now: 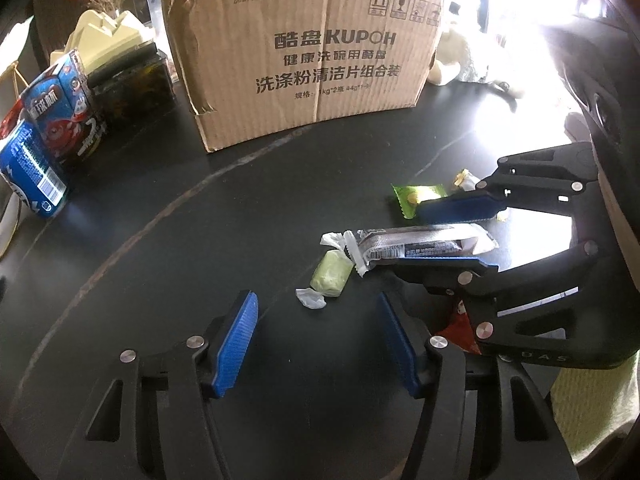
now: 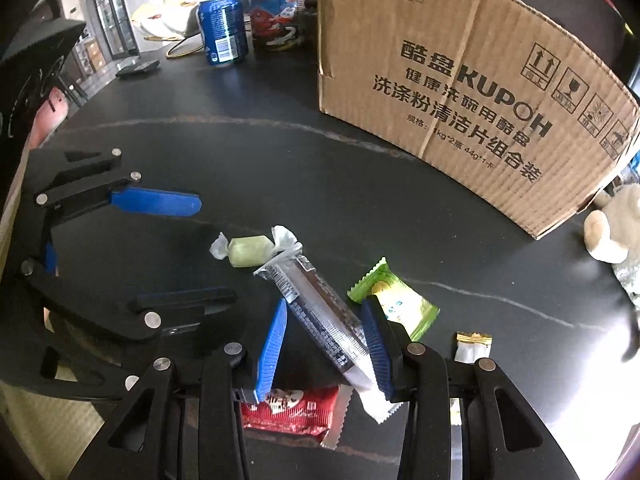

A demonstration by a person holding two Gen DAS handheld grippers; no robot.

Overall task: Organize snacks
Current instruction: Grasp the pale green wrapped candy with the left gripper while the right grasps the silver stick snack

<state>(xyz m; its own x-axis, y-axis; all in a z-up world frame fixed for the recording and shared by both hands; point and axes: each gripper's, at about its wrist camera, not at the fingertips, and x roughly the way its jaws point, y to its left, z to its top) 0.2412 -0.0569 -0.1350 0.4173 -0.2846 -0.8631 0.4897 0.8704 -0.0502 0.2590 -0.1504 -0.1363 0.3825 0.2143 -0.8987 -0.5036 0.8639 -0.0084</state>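
Bar (image 2: 320, 312), silver-black wrapper, lower centre of right wrist frame, between the fingers of right gripper (image 2: 326, 344). Half open; pads bracket the bar, firm grip can't tell. Left gripper (image 1: 316, 344) wide open, empty, aimed at candy (image 1: 330, 276).

Progress: early, by the look of it. Five snacks loose on table (image 2: 240, 152); box (image 2: 460, 92) interior hidden, so nothing confirmed sorted.

Count:
- 1 bar
- 1 candy, pale green twist wrap, touching bar's end
- 1 green pack (image 2: 400, 300)
- 1 red pack (image 2: 296, 408), bottom centre
- 1 small white-gold sweet (image 2: 472, 346)
- 1 box
- 1 blue can (image 2: 222, 28), upper left
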